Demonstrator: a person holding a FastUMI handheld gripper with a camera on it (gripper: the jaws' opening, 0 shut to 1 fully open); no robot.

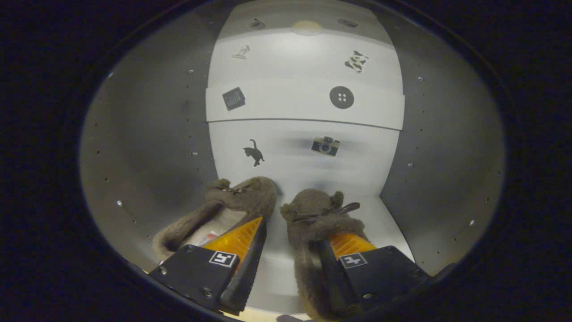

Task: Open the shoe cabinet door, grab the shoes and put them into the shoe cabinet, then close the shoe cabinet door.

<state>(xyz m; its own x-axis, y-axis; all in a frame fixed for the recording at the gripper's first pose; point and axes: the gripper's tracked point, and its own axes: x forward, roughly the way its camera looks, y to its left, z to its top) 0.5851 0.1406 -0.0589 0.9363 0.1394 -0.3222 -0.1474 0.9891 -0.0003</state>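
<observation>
Two fuzzy brown slippers (250, 210) side by side inside white shoe cabinet (147, 134)

The slippers (250, 201) are showing a fuzzy, plush cloth with a paler fleecy lining. The cabinet (304, 107) walls are looking smooth and matt, like painted board, with flat stickers (342, 97) lying on the back panel.

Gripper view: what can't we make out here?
- Left slipper: heel hidden behind a finger.
- Right slipper: opening covered by the other finger; contact unclear.
- Gripper: open, one finger in each slipper.
- Cabinet: door out of frame.
- Stickers: blurred.
</observation>
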